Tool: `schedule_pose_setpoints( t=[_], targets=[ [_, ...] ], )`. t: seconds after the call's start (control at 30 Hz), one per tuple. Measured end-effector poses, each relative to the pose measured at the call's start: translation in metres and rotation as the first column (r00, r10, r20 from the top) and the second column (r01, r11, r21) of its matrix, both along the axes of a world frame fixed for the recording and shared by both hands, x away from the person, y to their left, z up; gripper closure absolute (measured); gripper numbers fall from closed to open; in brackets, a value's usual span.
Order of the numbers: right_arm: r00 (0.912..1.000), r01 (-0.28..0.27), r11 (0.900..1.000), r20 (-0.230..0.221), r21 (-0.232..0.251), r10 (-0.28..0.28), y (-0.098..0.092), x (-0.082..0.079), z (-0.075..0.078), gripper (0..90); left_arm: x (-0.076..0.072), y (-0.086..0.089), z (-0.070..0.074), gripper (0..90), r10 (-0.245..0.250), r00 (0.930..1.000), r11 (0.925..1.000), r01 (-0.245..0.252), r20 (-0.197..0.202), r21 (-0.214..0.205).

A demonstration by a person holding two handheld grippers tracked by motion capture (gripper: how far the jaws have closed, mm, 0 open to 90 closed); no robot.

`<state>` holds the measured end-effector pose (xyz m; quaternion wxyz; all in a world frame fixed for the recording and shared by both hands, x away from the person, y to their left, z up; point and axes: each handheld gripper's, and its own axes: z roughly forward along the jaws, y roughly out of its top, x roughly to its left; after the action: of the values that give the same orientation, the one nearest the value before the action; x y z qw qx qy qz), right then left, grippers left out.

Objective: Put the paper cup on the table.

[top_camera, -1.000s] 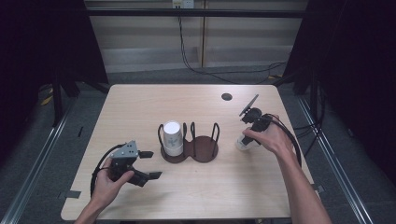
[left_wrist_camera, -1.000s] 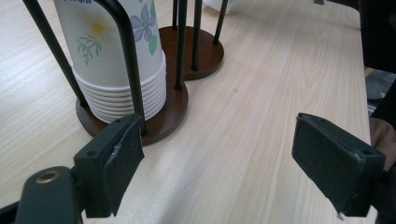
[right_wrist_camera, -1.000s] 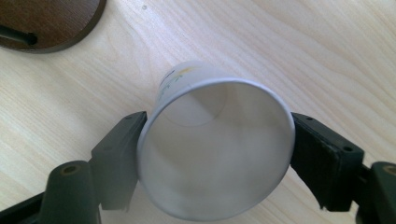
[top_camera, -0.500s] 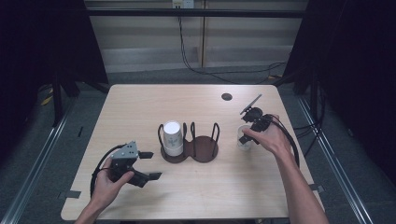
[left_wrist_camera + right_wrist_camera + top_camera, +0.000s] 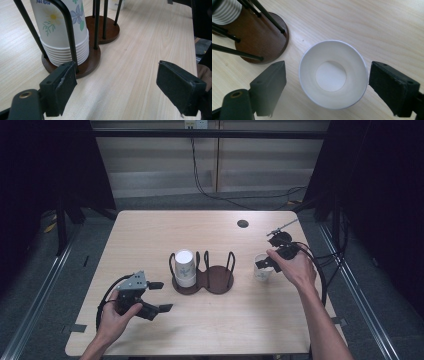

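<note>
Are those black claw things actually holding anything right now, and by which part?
Nothing is held. The right gripper has just been opening; the paper cup stands free between its jaws. The left gripper is open and empty.

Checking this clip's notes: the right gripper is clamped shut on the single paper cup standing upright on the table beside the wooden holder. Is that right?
Not quite. The right gripper is open: in the right gripper view its jaws stand clear on either side of the paper cup, having just opened. The cup does stand upright on the table beside the wooden holder.

Cup: upright on table, at three o'clock of holder.
Right gripper: over cup (jaws just opened).
</note>
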<state>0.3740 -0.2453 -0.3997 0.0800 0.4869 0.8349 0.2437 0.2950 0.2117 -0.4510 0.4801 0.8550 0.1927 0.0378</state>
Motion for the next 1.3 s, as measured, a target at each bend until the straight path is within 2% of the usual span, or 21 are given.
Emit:
schedule_pose_setpoints(
  t=[0.2, 0.3, 0.4, 0.43, 0.53, 0.63, 0.7, 0.77, 0.93, 1.03, 1.1, 1.2, 1.3],
  targets=[
    [0.9968, 0.03, 0.9965, 0.072, 0.078, -0.035, -0.003, -0.012, 0.002, 14.1, -0.001, 0.0, 0.0, 16.1, -0.002, 1.0, 1.0, 0.002, -0.001, 0.0],
    [0.9901, 0.057, 0.9948, 0.123, 0.085, -0.068, -0.004, -0.022, -0.002, 15.4, 0.0, 0.0, 0.0, 16.1, -0.002, 1.0, 1.0, 0.002, -0.003, -0.003],
    [0.9791, 0.076, 0.9935, 0.182, 0.085, -0.09, -0.002, -0.034, -0.001, 17.6, -0.001, 0.0, 0.0, 16.1, 0.0, 1.0, 1.0, 0.0, -0.002, -0.003],
    [0.9739, 0.077, 0.9918, 0.205, 0.102, -0.097, -0.003, -0.038, -0.001, 17.4, -0.001, 0.0, 0.0, 16.1, 0.001, 1.0, 1.0, -0.001, -0.001, -0.004],
    [0.9624, 0.091, 0.989, 0.245, 0.117, -0.117, -0.004, -0.047, -0.001, 17.3, -0.002, 0.0, 0.001, 16.1, 0.009, 1.0, 0.9999, -0.009, -0.004, -0.008],
    [0.9525, 0.1, 0.9811, 0.269, 0.166, -0.142, -0.005, -0.059, -0.004, 17.3, -0.003, 0.001, 0.001, 16.1, 0.009, 0.9999, 0.9999, -0.009, -0.013, -0.004],
    [0.9452, 0.097, 0.9796, 0.292, 0.176, -0.146, -0.003, -0.068, -0.008, 17.2, -0.004, 0.003, 0.001, 16.1, 0.013, 0.9997, 0.9998, -0.013, -0.021, -0.014],
    [0.9436, 0.087, 0.9752, 0.297, 0.204, -0.146, -0.002, -0.075, -0.012, 17.1, -0.005, 0.004, 0.001, 16.1, 0.017, 0.9995, 0.9997, -0.017, -0.028, -0.019],
    [0.9387, 0.069, 0.9701, 0.314, 0.233, -0.142, 0.003, -0.091, -0.022, 17.1, -0.006, 0.004, 0.002, 16.2, 0.033, 0.9987, 0.9984, -0.035, -0.038, -0.043],
    [0.9358, 0.06, 0.9703, 0.325, 0.234, -0.136, 0.007, -0.099, -0.025, 17.2, -0.005, 0.004, 0.002, 16.3, 0.042, 0.9984, 0.9983, -0.044, -0.037, -0.039],
    [0.9351, 0.049, 0.9669, 0.329, 0.25, -0.133, 0.009, -0.104, -0.026, 17.2, -0.005, 0.005, 0.003, 16.3, 0.051, 0.998, 0.9981, -0.052, -0.038, -0.033],
    [0.9347, 0.036, 0.9673, 0.334, 0.251, -0.121, 0.016, -0.111, -0.03, 17.0, -0.009, 0.007, 0.003, 16.3, 0.061, 0.9974, 0.998, -0.062, -0.037, -0.016],
    [0.937, 0.017, 0.9641, 0.332, 0.265, -0.108, 0.022, -0.118, -0.034, 16.8, -0.014, 0.008, 0.002, 16.2, 0.067, 0.9969, 0.9975, -0.068, -0.04, -0.018]
  ],
)
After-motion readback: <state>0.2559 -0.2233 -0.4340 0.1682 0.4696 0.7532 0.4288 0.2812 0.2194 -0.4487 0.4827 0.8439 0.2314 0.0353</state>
